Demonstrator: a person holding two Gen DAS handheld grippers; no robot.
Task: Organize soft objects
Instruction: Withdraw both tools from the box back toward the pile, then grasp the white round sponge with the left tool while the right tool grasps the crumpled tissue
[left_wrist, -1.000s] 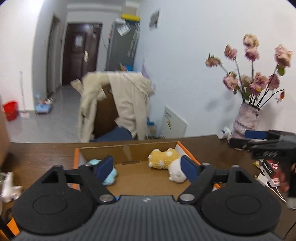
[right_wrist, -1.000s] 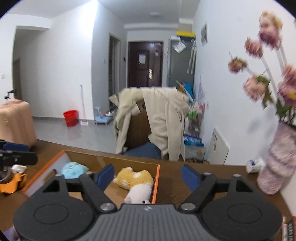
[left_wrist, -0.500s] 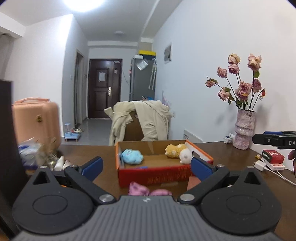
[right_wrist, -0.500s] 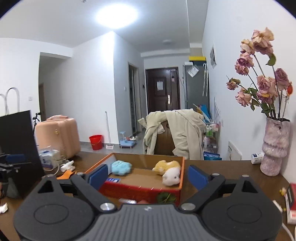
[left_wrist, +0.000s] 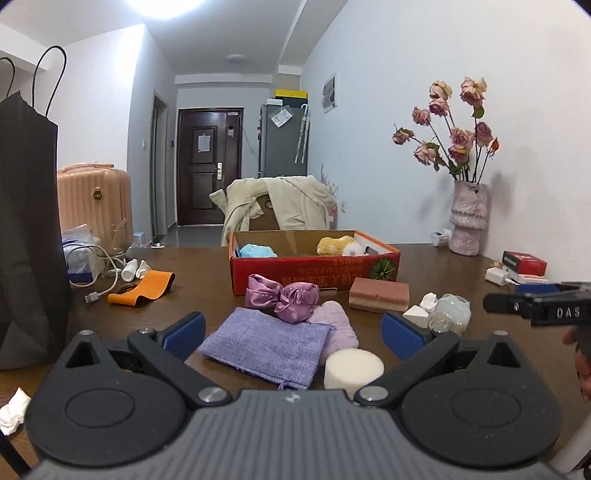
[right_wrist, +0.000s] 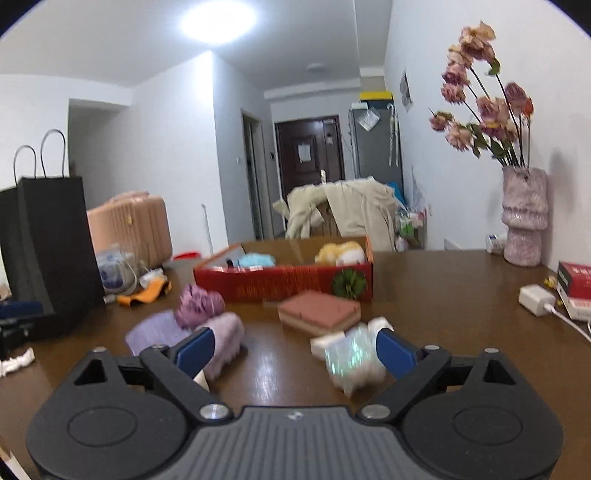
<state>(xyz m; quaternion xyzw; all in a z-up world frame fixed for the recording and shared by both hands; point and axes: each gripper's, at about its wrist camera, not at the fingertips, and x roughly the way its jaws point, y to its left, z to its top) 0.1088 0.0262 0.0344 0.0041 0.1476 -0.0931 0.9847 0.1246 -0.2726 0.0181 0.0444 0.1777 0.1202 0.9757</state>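
While both grippers, left gripper (left_wrist: 291, 334) and right gripper (right_wrist: 293, 349), hang released, bare table (right_wrist: 443, 280) lies at two o'clock of the box (right_wrist: 284, 280).

Between the spread fingers of the left gripper (left_wrist: 291, 334) lie a flat knitted pouch (left_wrist: 264, 347) and, to its right, a round sponge (left_wrist: 353, 369). Behind the pouch lie a satin scrunchie (left_wrist: 282, 297) and a fluffy cloth (left_wrist: 334, 321), touching each other. Further ahead stands the cardboard box (left_wrist: 314, 271), with plush toys (left_wrist: 334, 244) in it. A brick-shaped sponge (left_wrist: 379, 294) lies before the box's right corner. Ahead of the right gripper (right_wrist: 293, 350), beside its right finger, lies a crumpled plastic bag (right_wrist: 351, 356). A paper bag (left_wrist: 27, 229) stands far left, a vase (left_wrist: 469, 218) far right.
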